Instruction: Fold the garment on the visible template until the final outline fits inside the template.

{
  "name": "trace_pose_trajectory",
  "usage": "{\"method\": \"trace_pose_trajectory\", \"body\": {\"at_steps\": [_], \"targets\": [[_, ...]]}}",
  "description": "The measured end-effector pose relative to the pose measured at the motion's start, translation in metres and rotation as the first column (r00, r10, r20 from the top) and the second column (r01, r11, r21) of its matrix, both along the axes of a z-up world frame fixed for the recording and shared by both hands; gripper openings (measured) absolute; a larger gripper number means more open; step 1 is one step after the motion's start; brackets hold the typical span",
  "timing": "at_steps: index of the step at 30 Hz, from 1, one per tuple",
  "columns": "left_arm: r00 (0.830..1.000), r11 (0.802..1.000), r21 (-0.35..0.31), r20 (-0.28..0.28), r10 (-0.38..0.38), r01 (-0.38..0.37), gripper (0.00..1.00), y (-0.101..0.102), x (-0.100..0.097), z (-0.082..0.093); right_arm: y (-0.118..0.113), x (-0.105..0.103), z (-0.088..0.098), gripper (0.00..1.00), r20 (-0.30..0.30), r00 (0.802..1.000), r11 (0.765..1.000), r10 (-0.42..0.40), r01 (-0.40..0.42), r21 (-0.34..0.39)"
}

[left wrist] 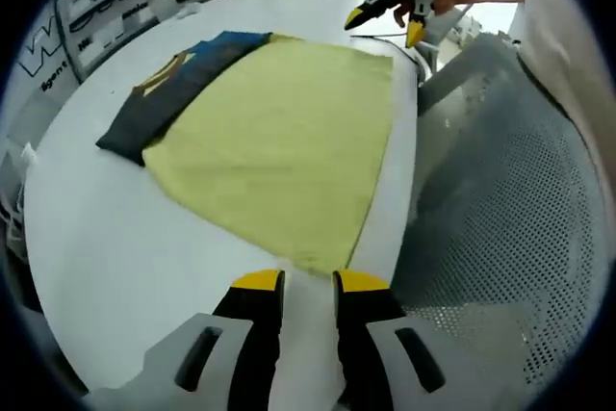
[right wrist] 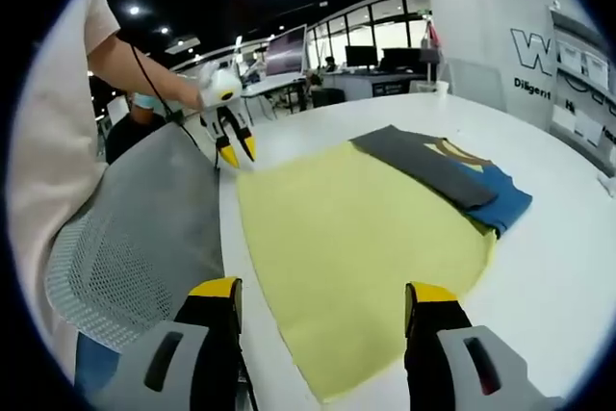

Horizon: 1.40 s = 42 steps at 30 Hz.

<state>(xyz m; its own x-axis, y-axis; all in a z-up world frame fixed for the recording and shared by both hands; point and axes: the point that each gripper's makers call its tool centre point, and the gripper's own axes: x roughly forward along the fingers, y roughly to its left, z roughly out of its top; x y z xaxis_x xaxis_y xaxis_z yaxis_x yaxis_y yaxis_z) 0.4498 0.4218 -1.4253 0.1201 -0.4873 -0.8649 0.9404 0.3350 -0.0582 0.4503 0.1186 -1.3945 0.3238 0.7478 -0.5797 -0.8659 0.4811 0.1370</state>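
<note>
Folded dark grey and blue garment with a yellow print [left wrist: 173,84] [right wrist: 452,168] lay on the far edge of a flat yellow rectangular template sheet [left wrist: 284,146] [right wrist: 356,238], partly overhanging it onto the white round tabletop [left wrist: 106,247] [right wrist: 568,267]. Left gripper [left wrist: 308,281] [right wrist: 236,149], yellow-tipped, hovered at the sheet's near edge, jaws slightly parted, holding nothing. Right gripper [right wrist: 327,295] [left wrist: 390,21] hung over another edge, jaws spread wide, empty. A grey mesh chair back [left wrist: 510,228] [right wrist: 135,247] stood just beside the tabletop.
</note>
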Motion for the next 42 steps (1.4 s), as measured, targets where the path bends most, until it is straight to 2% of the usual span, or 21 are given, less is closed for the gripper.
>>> {"method": "trace_pose_trajectory", "body": {"at_steps": [2, 6, 13, 16, 23, 30, 34, 37, 42], "targets": [[1.0, 1.0, 0.0, -0.001, -0.019, 0.019, 0.21, 0.0, -0.003, 0.0, 0.0, -0.003, -0.002, 0.66, -0.002, 1.0, 1.0, -0.001, 0.001, -0.001], [0.993, 0.993, 0.004, 0.032, -0.117, 0.117, 0.21, -0.008, -0.009, -0.002, -0.002, -0.01, -0.009, 0.65, -0.006, 1.0, 1.0, 0.001, -0.001, -0.013], [0.986, 0.986, -0.005, 0.042, -0.164, 0.164, 0.22, -0.019, -0.011, -0.004, -0.009, -0.019, -0.017, 0.62, -0.012, 1.0, 0.999, 0.012, -0.013, -0.041], [0.978, 0.98, 0.017, 0.054, -0.199, 0.199, 0.22, -0.022, -0.011, -0.009, -0.015, -0.023, -0.023, 0.58, -0.006, 0.999, 0.996, 0.039, -0.039, -0.074], [0.973, 0.973, 0.046, 0.041, -0.228, 0.226, 0.19, -0.02, -0.013, -0.018, -0.026, -0.03, -0.033, 0.42, 0.021, 0.991, 0.977, 0.135, -0.129, -0.167], [0.977, 0.978, 0.041, 0.048, -0.208, 0.206, 0.16, -0.019, -0.009, -0.02, -0.038, -0.039, -0.043, 0.29, 0.019, 0.98, 0.955, 0.198, -0.188, -0.231], [0.972, 0.974, 0.057, 0.063, -0.224, 0.221, 0.16, -0.016, -0.009, -0.02, -0.041, -0.039, -0.044, 0.25, 0.023, 0.979, 0.951, 0.204, -0.192, -0.241], [0.976, 0.977, 0.051, 0.056, -0.21, 0.207, 0.17, -0.016, -0.009, -0.02, -0.046, -0.038, -0.047, 0.21, 0.03, 0.976, 0.944, 0.216, -0.2, -0.262], [0.965, 0.966, 0.072, 0.072, -0.254, 0.249, 0.16, -0.018, -0.01, -0.02, -0.052, -0.035, -0.051, 0.19, 0.037, 0.973, 0.936, 0.227, -0.208, -0.285]]}}
